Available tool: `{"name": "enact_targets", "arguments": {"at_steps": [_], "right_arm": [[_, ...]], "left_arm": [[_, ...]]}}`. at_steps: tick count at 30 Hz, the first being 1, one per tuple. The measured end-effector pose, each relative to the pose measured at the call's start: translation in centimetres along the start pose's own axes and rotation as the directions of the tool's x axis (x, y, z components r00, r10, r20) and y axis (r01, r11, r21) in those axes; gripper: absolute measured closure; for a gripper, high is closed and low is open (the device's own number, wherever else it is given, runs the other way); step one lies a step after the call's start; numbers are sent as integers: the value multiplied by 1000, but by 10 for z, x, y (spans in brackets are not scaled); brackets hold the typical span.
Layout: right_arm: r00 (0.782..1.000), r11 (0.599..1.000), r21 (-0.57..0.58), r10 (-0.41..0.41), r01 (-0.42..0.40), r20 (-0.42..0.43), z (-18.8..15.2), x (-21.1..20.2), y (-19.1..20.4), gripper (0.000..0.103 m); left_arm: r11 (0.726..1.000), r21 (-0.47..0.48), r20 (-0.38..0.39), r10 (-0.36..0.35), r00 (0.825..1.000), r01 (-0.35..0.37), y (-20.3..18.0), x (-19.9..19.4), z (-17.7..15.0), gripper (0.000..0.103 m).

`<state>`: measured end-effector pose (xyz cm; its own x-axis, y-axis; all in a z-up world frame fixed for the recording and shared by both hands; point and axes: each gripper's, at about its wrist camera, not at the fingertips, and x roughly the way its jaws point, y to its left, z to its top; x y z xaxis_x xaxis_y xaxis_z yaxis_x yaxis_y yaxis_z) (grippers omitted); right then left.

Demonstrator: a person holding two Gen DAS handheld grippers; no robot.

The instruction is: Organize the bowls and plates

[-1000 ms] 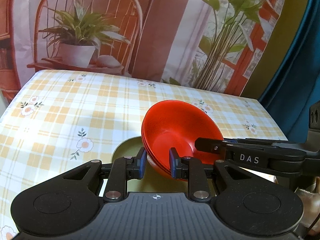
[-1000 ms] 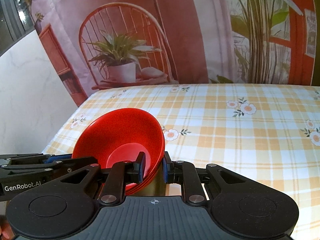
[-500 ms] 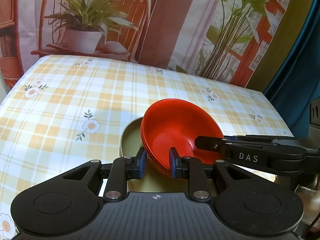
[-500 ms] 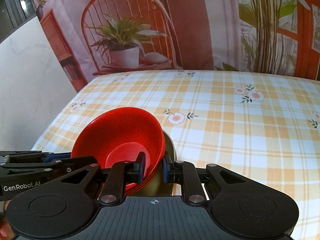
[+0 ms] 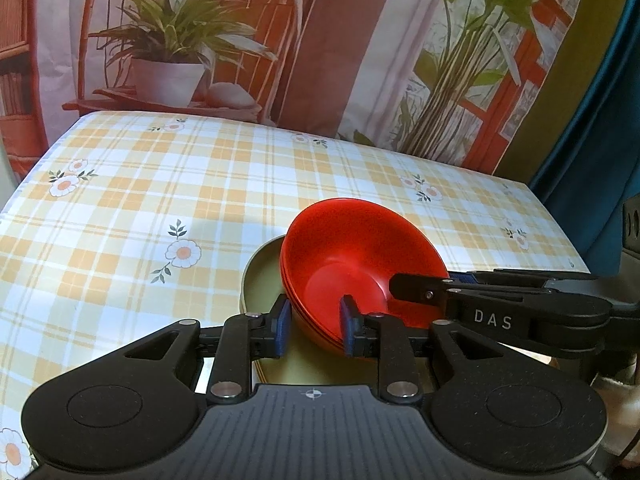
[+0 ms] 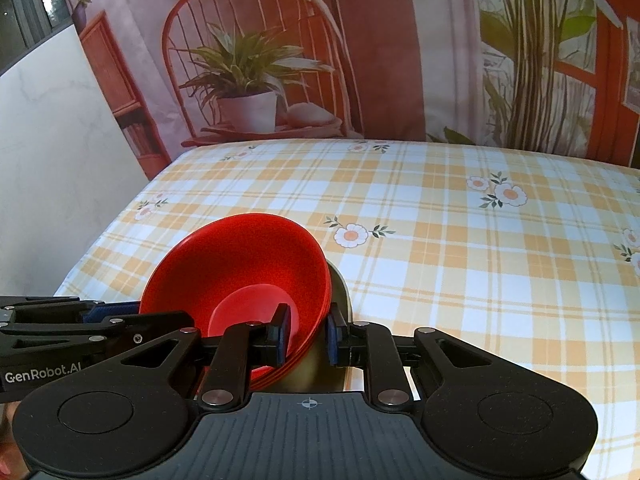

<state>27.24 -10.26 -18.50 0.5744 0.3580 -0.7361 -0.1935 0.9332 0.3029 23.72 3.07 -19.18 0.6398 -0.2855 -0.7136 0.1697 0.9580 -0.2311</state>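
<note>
Left wrist view: both grippers are pinching a stack of red bowls over a checked desk.

Left gripper and right gripper are each closing narrow jaws on opposite rims of the red bowls, tilted over an olive plate. Yellow plaid tablecloth is covering the desk before a printed backdrop; more cloth is showing ahead than earlier.

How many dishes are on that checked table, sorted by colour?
Red bowls: 3, nested in one stack, going by the rim edges that show
Olive-green plate: 1, under the bowls
Total: 4 dishes
Both the left gripper and right gripper grip the stack's rim.
</note>
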Motion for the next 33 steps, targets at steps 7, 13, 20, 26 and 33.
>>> {"name": "enact_targets", "arguments": {"at_steps": [7,13,20,26,33], "right_arm": [[999,1000,-11,-18,19,36,6,-13,0,67],[993,997,-21,-65,68,96,13,-36,-3,48],[977,993,-15,-111,115,184,23,-73,-13,12],[959,988,-23,-141,151,247,27,-106,-15,0],[945,982,-23,-174,187,278,23,-140,-10,0]], "left_arm": [[1000,4,45,20,999,-20,-2,-12,5,39],[999,27,94,39,995,-42,-9,-29,12,26],[994,71,180,64,982,-78,-23,-59,20,0],[986,78,245,125,961,-148,-34,-85,24,0],[967,109,301,189,935,-231,-54,-110,20,0]]}}
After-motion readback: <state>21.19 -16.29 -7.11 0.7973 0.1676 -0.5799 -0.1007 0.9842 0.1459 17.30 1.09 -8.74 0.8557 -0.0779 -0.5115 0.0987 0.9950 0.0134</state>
